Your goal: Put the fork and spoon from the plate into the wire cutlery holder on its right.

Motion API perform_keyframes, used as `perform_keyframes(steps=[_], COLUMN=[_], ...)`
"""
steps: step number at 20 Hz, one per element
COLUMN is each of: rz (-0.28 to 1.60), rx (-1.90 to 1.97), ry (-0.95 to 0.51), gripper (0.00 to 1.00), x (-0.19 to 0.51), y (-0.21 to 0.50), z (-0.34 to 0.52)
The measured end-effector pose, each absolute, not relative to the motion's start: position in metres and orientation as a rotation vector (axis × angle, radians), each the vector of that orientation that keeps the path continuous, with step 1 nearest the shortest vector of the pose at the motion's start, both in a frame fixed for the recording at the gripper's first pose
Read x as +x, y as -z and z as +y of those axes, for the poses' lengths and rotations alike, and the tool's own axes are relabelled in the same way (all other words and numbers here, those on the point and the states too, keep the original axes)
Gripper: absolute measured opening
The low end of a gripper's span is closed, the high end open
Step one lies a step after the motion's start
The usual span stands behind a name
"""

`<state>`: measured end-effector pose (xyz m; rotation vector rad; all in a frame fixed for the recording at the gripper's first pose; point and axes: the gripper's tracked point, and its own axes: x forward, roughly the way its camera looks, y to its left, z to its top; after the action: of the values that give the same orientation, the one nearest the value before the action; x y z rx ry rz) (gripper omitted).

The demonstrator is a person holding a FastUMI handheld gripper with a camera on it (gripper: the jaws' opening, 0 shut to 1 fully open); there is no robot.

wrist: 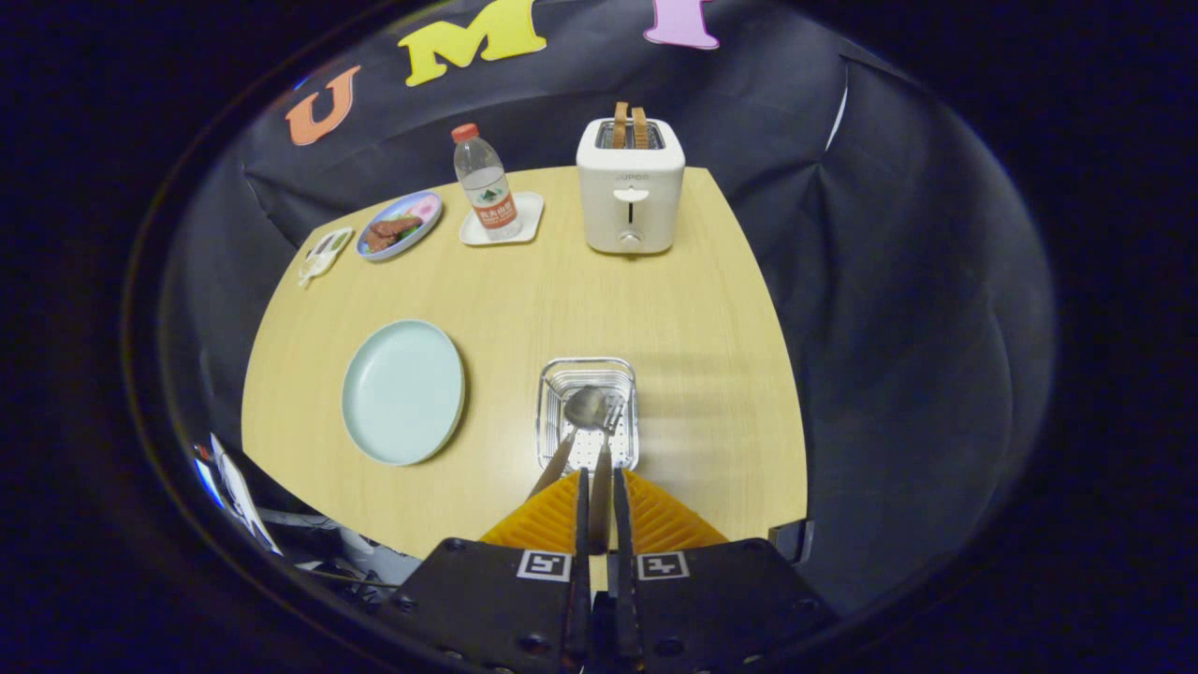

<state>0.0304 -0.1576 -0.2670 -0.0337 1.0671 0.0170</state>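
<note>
My hand-held gripper (599, 482) nearly closed, fingers pinching fork (604, 459) handle. I see fork tines and spoon (578, 417) in holder (588, 370) just ahead; plate (402, 391) bare on tabletop (562, 290).

The wooden table (655, 309) carries plate (402, 391), wire cutlery holder (588, 373), toaster (630, 197), bottle tray (529, 220).

On the surface (562, 290), the wire cutlery holder (588, 415) sits to the right of the plate (402, 391), apart from it. The spoon (582, 412) and fork (608, 431) lie in the holder, the fork's handle between the closed-in fingers of the tongs (599, 487). At the far edge stand a toaster (630, 192), a bottle (487, 187) on a tray to its left, then a plate of food (398, 225).
</note>
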Motion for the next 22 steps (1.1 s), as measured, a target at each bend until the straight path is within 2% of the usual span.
perform_keyframes(steps=[3,4,6,9,14,17,22], rz=[1.04,1.029,0.989,0.916,0.794,0.694,0.484], rx=[-0.021,-0.014,-0.001,-0.01,0.005,0.016,0.005], ry=[-0.026,-0.029,-0.052,-0.072,-0.125,-0.116,-0.049], gripper=[0.11,0.24,0.36,0.48,0.92,0.97,0.97], x=[0.032,0.032,0.034,0.035,0.03,0.03,0.03], y=[0.261,0.26,0.251,0.233,0.19,0.156,0.086], z=[-0.153,-0.15,-0.142,-0.128,-0.087,-0.064,-0.041])
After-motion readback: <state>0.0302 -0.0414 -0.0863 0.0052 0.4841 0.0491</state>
